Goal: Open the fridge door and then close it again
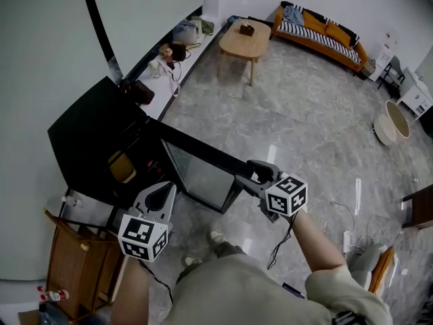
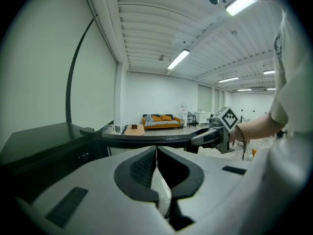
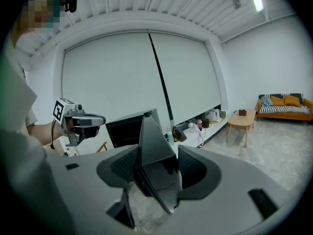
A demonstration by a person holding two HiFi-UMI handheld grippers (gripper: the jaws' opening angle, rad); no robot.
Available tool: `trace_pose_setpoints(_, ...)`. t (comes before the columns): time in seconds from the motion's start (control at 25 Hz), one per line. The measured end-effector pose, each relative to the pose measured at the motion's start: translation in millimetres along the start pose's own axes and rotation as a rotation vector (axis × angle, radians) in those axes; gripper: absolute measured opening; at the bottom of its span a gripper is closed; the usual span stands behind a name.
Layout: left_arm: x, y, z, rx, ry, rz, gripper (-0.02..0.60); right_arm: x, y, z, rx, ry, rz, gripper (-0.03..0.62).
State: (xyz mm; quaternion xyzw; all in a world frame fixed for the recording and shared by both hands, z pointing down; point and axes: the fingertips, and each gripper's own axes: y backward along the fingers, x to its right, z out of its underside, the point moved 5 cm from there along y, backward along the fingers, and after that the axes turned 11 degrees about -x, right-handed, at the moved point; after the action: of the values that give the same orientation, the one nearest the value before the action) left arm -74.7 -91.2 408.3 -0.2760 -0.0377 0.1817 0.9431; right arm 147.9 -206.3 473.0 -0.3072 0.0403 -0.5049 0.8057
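Roughly midway: the fridge door [image 1: 203,160] stands swung wide from the black fridge [image 1: 88,141] on the floor by the wall, so the opening is done and the closing is left. Your right gripper [image 1: 256,173] has its fingers clamped on the door's free edge. Your left gripper [image 1: 161,193] hangs beside the fridge, fingers clenched on nothing.

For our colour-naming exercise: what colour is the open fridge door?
The fridge door is black with a grey centre; the head view shows it best.
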Motion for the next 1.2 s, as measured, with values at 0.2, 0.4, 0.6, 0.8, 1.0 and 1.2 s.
trace_pose_setpoints(0.2, -6.0, 19.6, 12.3, 0.003, 0.009, -0.010, 0.008, -22.6, -1.4, 4.6, -0.011, -0.009, 0.016, 0.239)
trace_pose_setpoints(0.4, -7.9, 37.3, 26.4, 0.004, 0.025, -0.014, 0.008, -45.6, -3.2, 10.4, -0.021, -0.024, 0.037, 0.239)
trace_pose_setpoints(0.6, -7.2, 50.4, 38.9, -0.002, 0.032, -0.011, 0.008, -67.2, -5.3, 13.1, -0.030, -0.026, 0.046, 0.235)
trace_pose_setpoints(0.8, -9.0, 60.8, 49.4, 0.002, 0.043, -0.017, 0.008, -89.4, -11.0, 15.7, -0.045, -0.013, 0.031, 0.233)
trace_pose_setpoints(1.0, -10.8, 72.7, 58.8, 0.011, 0.063, -0.035, 0.008, -111.8, -15.4, 18.9, -0.063, 0.007, -0.002, 0.233)
trace_pose_setpoints(1.2, -18.6, 85.0, 68.8, 0.014, 0.092, -0.066, 0.008, -133.3, -22.3, 19.6, -0.088, 0.018, -0.042, 0.233)
